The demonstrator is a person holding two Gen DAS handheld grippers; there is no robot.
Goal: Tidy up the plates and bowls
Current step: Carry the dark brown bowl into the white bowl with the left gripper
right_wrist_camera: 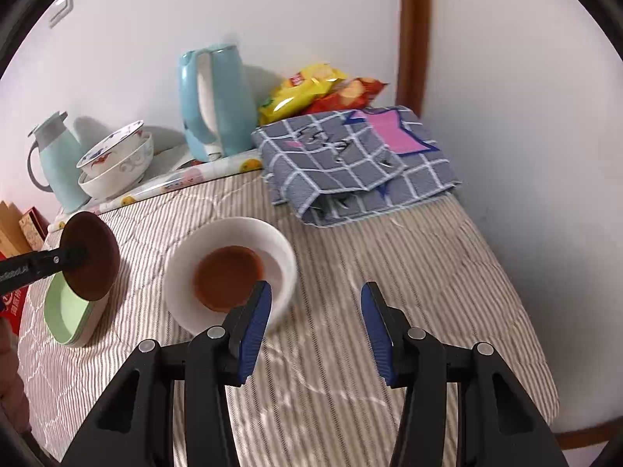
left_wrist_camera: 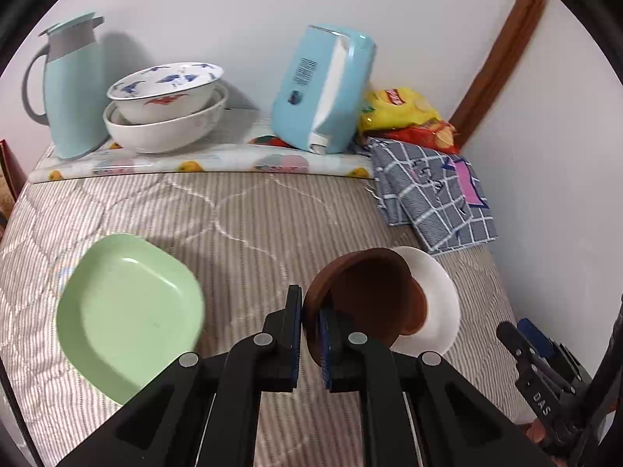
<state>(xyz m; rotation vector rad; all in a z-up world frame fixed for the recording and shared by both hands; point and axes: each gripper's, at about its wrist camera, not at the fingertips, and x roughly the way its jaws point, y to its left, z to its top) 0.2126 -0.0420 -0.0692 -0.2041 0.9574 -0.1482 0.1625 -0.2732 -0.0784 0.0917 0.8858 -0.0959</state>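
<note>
My left gripper is shut on the rim of a small brown dish, which hangs tilted above the striped bed cover. In the right wrist view this brown dish is over the edge of the stacked green plates. The green plate lies left of the left gripper. A white bowl to the right holds another brown dish. My right gripper is open with nothing between its fingers, just right of the white bowl.
Against the back wall, stacked white patterned bowls stand between a pale blue jug and a blue kettle. Snack bags and a folded checked cloth lie at the right. Boxes stand at the left edge.
</note>
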